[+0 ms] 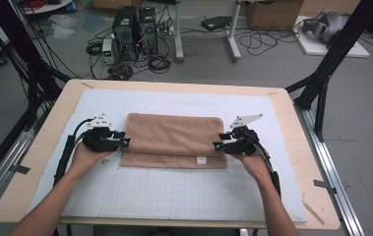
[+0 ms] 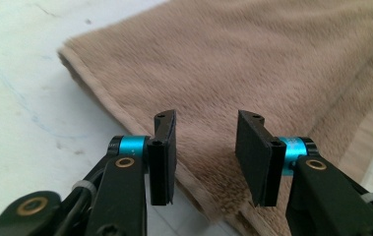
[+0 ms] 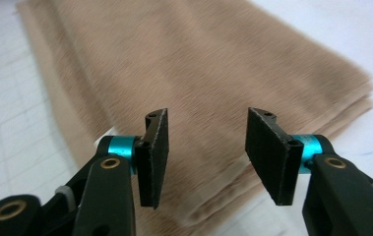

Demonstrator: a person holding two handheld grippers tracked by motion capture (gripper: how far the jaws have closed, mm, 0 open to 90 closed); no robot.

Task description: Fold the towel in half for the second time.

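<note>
A folded tan towel [image 1: 174,137] lies flat on the white gridded mat [image 1: 174,191], its lower layer sticking out along the near edge with a small white label [image 1: 201,160]. My left gripper [image 1: 125,142] sits at the towel's left end, pointing right. In the left gripper view the towel [image 2: 272,64] lies under the open left gripper [image 2: 206,147], with nothing pinched. My right gripper [image 1: 217,146] is at the towel's right end, pointing left. The right gripper view has the towel [image 3: 174,64] spread beneath the open right gripper [image 3: 206,147], pads apart from the cloth.
The mat covers most of a wooden table [image 1: 292,128]. Black frame posts [image 1: 322,83] stand at the table's far corners. Beyond the table, computer towers [image 1: 135,29] and loose cables lie on the floor. Bare mat stretches between my forearms.
</note>
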